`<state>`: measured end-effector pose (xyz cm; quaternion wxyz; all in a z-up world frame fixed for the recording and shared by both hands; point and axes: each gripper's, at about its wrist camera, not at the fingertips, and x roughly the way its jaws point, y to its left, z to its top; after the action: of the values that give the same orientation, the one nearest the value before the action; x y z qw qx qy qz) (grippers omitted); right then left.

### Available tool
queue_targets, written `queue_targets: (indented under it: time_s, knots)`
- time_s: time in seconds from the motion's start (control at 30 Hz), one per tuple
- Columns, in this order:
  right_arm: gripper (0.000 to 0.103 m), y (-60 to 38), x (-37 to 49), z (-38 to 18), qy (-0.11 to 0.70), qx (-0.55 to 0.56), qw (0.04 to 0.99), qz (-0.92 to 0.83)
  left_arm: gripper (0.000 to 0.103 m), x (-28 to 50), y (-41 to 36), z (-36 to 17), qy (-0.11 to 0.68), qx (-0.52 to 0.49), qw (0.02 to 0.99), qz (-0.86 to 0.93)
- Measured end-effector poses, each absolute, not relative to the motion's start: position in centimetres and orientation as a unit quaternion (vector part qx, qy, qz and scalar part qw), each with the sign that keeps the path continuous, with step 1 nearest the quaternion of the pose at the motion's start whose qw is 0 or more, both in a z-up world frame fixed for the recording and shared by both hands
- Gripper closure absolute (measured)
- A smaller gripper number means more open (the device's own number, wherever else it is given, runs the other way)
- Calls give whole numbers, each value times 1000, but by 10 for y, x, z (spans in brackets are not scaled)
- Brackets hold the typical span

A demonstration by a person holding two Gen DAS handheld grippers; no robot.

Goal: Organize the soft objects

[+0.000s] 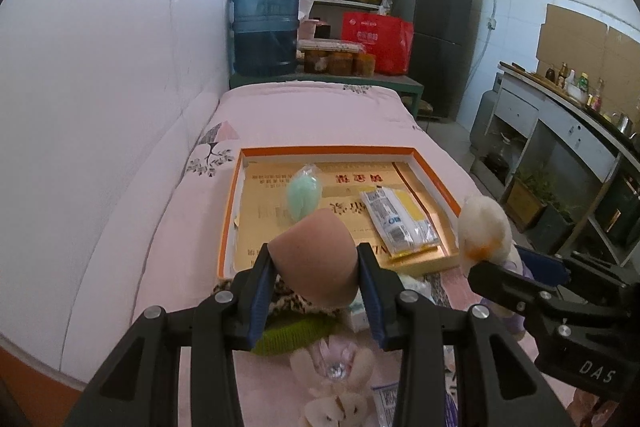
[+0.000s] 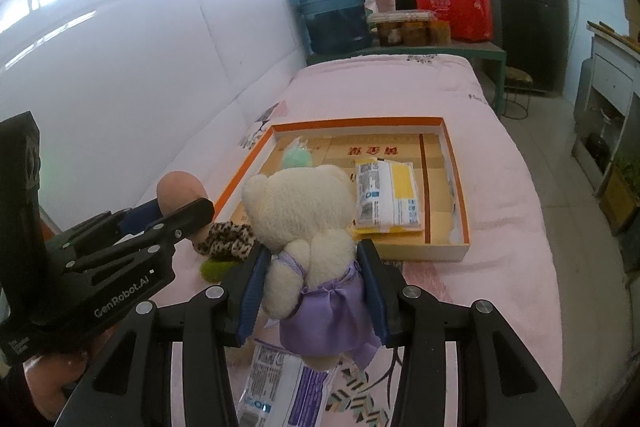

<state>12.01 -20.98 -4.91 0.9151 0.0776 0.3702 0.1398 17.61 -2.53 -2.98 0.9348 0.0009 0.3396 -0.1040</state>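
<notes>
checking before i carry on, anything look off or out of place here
Nothing is spilled or damaged. Both grippers are mid-carry: the left gripper pinches a tan sponge, the right gripper a cream teddy bear, both short of the orange box.

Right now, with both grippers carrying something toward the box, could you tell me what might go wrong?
1. The left gripper pinches only the narrow end of the tan sponge; it may squirt out.
2. The teddy bear in the right gripper blocks that camera's view of the orange box, so placement may miss.
3. The grippers could collide.
</notes>
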Motion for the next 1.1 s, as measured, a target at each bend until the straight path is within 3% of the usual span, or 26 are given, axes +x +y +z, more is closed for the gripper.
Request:
queue_targets:
  time_s: [1.1]
  knots:
    - [57,-215,173,-61,378,84,912,134,62,229,-28,-35,343,14,936,-80]
